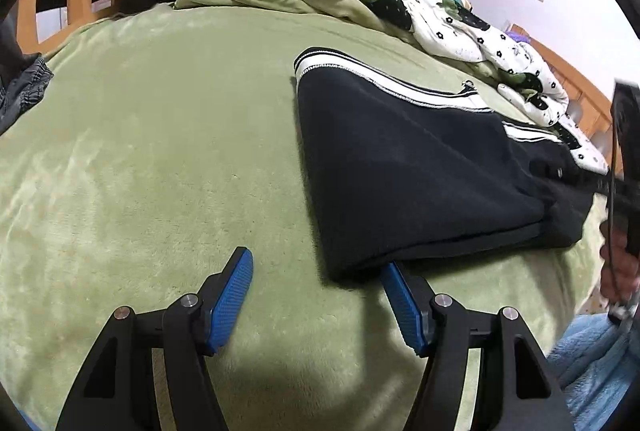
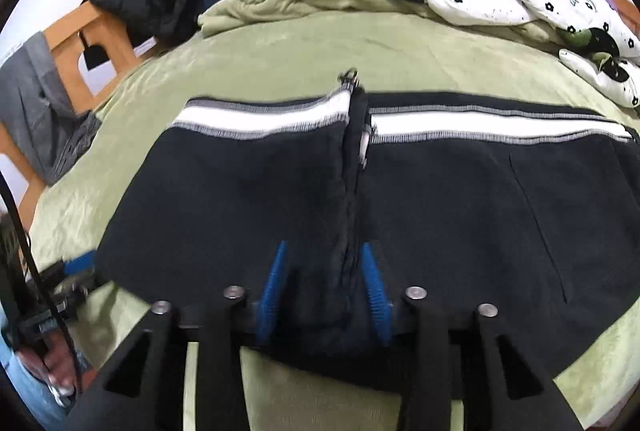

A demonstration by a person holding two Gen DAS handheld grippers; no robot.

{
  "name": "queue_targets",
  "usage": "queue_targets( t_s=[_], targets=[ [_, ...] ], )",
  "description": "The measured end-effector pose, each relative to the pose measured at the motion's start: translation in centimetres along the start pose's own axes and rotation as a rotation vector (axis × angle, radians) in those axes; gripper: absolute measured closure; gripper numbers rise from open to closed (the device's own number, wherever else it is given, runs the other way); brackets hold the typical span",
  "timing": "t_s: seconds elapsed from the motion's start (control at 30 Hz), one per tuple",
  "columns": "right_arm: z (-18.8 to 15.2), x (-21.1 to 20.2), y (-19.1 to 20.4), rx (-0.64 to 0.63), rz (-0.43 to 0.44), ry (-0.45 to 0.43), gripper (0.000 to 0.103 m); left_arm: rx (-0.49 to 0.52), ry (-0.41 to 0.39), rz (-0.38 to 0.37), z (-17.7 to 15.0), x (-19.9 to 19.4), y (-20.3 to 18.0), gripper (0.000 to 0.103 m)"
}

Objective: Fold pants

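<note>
The black fleece pants with white side stripes (image 2: 440,191) lie folded on the green plush blanket covering the bed (image 1: 160,151), toward its near edge, with the crumpled white flower-print quilt (image 1: 460,27) along the far edge.

The right gripper (image 2: 324,271) has its blue pads partly closed around a bunched ridge of black cloth at the near hem of the pants; the jaws are not fully shut, and the view is blurred, so how firm the hold is I cannot tell. The left gripper (image 1: 316,295) stands wide open just above the blanket, holding nothing, its right pad (image 1: 402,305) just beside the near corner of the folded fabric.

To do this step well, I judge the left gripper should slide its lower pad under that corner and take all layers at once, while the right one pinches only the fold line, so both ends lift evenly and the striped edges stay aligned. A one-layer grab would likely skew the fold.

No brand, label or writing is legible anywhere.
</note>
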State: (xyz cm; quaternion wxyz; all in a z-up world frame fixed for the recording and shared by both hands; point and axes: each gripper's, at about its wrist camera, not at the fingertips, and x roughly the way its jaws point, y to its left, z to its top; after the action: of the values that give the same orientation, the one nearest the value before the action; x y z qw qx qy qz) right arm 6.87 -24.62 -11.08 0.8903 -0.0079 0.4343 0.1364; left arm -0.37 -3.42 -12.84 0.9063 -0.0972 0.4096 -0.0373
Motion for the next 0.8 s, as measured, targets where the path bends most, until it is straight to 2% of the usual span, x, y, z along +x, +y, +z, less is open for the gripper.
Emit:
queue_targets(
  t_s=[0.1, 0.2, 0.3, 0.33, 0.37, 0.43, 0.5, 0.6, 0.8],
  targets=[
    [1.5, 2.8, -0.3, 0.018, -0.037, 0.033, 0.059, -0.001, -0.022, 0.009, -0.2, 0.2, -0.2, 0.04],
    [2.3, 6.3, -1.0, 0.092, 0.01, 0.112, 0.059, 0.005, -0.028, -0.007, -0.2, 0.0, -0.1, 0.04],
    [2.7, 7.5, -0.7, 0.113, 0.043, 0.111, 0.057, 0.005, -0.036, -0.018, -0.4, -0.2, 0.2, 0.04],
    [2.8, 7.6, -0.4, 0.098, 0.038, 0.117, 0.062, 0.004, -0.042, -0.013, -0.4, -0.1, 0.2, 0.04],
    [2.9, 7.5, -0.2, 0.08, 0.037, 0.119, 0.066, 0.003, -0.049, -0.008, -0.5, -0.1, 0.1, 0.04],
    [2.8, 7.0, -0.6, 0.095, 0.057, 0.104, 0.081, 0.001, -0.063, 0.011, -0.7, 0.2, -0.3, 0.04],
    [3.1, 6.3, -1.9, 0.157, 0.114, 0.086, 0.087, -0.002, -0.077, 0.029, -0.7, 0.4, -0.6, 0.04],
    [3.5, 4.8, -2.9, 0.186, 0.145, 0.044, 0.089, -0.029, -0.086, 0.015, -0.5, 0.1, -0.9, 0.04],
    [4.6, 1.8, -3.9, 0.129, 0.086, -0.034, 0.09, 0.036, -0.088, 0.022, -0.7, -0.2, -2.2, 0.04]
  ],
)
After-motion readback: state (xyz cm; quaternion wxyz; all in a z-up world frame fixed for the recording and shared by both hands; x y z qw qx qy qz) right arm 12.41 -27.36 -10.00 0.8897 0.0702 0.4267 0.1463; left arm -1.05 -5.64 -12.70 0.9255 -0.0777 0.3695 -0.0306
